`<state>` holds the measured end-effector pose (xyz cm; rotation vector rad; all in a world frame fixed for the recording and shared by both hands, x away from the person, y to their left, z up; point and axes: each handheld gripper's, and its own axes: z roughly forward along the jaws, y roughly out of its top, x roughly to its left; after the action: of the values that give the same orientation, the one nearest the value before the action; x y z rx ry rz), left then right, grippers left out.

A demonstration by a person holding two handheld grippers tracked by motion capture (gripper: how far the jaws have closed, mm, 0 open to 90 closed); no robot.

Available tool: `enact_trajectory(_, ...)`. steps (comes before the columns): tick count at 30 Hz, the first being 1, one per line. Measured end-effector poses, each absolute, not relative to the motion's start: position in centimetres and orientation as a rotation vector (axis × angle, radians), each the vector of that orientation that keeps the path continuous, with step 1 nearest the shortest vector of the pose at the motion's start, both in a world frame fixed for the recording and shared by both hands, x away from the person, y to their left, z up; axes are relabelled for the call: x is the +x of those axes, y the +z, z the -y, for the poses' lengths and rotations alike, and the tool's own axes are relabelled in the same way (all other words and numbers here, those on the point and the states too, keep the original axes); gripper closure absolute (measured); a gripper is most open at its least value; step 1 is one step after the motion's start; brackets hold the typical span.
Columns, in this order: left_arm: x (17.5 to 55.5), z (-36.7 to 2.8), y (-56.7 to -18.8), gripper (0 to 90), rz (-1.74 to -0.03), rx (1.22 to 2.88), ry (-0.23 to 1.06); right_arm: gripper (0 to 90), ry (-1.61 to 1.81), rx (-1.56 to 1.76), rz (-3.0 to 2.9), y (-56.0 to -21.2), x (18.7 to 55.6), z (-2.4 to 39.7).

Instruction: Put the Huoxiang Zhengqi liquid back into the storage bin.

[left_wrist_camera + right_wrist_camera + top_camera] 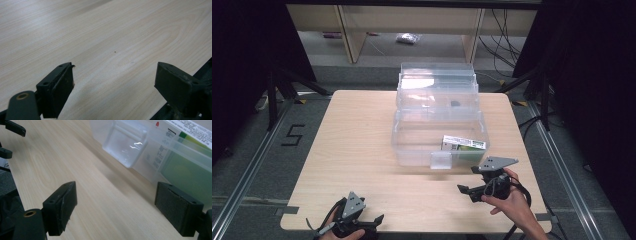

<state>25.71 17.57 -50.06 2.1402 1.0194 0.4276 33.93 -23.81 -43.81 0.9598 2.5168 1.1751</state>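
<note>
While both grippers' jaws gape empty, clear lidded box (439, 131) with green-white carton (463, 144) inside.

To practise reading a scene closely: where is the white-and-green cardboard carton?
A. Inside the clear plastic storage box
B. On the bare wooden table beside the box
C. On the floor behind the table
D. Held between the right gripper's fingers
A: the white-and-green cardboard carton lies inside the open clear plastic storage box, by its front right corner; the right gripper is open and holds nothing.
</note>
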Motion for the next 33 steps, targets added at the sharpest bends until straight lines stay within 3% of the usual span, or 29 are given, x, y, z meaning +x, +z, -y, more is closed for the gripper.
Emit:
enact_trajectory(1, 25.6, -17.2, -50.3, 14.9, -1.046, 2.077, 0.417, 19.3, 1.174, 0.961, -2.516, -44.0, 33.8, 23.9)
enact_trajectory(19, 25.7, -17.5, -50.1, 14.9, -1.015, 2.148, 0.430, 19.4, 1.141, 1.001, -2.561, -46.7, 31.7, 23.9)
enact_trajectory(23, 25.5, -17.0, -50.3, 14.9, -1.051, 2.064, 0.417, 19.0, 1.123, 1.032, -2.570, -47.0, 31.2, 23.7)
enact_trajectory(29, 25.6, -17.4, -50.1, 14.9, -1.015, 2.141, 0.428, 18.6, 1.066, 0.993, -2.581, -47.6, 31.0, 24.0)
enact_trajectory(33, 25.6, -17.2, -50.2, 14.9, -1.045, 2.091, 0.418, 18.1, 1.043, 1.029, -2.586, -48.1, 30.5, 24.3)
